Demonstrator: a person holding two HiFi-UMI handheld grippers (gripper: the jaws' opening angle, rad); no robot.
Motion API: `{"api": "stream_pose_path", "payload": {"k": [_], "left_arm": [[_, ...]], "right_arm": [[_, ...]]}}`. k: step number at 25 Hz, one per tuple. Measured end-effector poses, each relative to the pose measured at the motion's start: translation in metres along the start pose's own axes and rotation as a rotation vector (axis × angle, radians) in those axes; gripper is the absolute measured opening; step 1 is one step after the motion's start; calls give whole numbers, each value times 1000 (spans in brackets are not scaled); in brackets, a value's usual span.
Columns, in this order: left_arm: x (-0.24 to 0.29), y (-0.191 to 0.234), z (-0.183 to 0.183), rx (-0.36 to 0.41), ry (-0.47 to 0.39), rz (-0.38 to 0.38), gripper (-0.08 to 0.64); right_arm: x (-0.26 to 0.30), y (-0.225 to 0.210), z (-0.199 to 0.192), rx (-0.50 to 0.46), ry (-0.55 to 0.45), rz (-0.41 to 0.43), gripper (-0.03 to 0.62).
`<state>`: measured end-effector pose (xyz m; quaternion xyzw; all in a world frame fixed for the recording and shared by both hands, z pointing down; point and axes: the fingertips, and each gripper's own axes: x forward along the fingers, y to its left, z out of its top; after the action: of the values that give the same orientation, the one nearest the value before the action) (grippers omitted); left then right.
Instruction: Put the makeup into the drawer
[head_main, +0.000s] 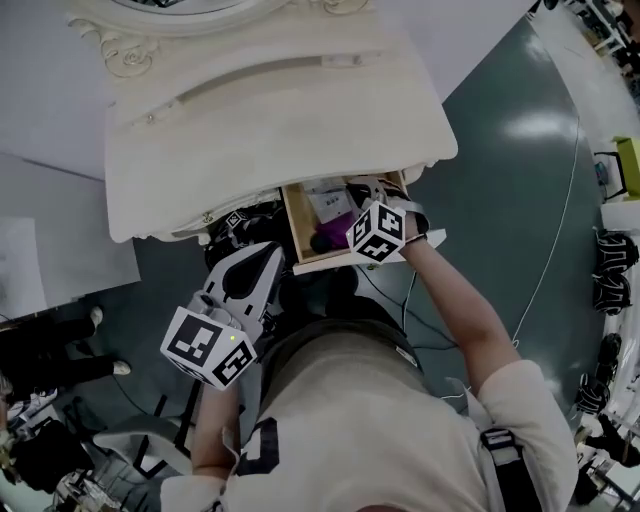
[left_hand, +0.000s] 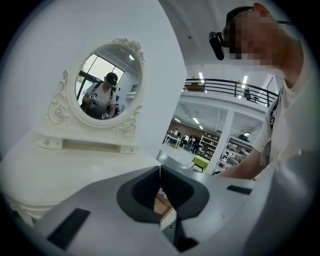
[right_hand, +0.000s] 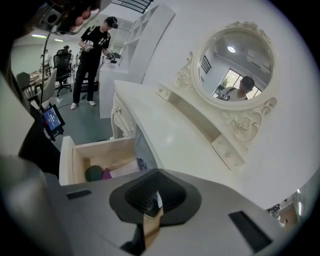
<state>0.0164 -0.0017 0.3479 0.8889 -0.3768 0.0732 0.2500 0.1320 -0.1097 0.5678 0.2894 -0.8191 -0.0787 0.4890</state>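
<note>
The right gripper (right_hand: 159, 187) has its claw pressed together. A tan sliver shows behind the tips, and I cannot tell what it is. The gripper hangs tilted down over the open drawer (head_main: 297, 232), which sticks out from the dressing table (head_main: 270, 130) at its front right. The right forearm (head_main: 460, 300) is stretched out straight towards it. The makeup lies inside the drawer: a purple piece (head_main: 330, 238) beside a dark green round one (right_hand: 93, 173), with a white packet (head_main: 328, 205) further in under the table. The gripper half hides the purple piece, so its long axis is unclear. The left gripper (left_hand: 160, 175), claw also pressed together and empty, is held nearly level off the table's front left edge.
</note>
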Motion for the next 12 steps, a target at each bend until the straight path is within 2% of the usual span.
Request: {"api": "stream_pose_path", "payload": {"k": [4,6,12], "left_arm": [[9,-2,-7,-14,16,51,58],[15,-5,-10,-21,24,66,60],[25,-13,-12,-19,33,75,58]], "right_arm": [[25,16,0,-133,-38,5,26],[38,33,-11,-176,-30,37,26],[55,69,-47,-122,53,199,29]]}}
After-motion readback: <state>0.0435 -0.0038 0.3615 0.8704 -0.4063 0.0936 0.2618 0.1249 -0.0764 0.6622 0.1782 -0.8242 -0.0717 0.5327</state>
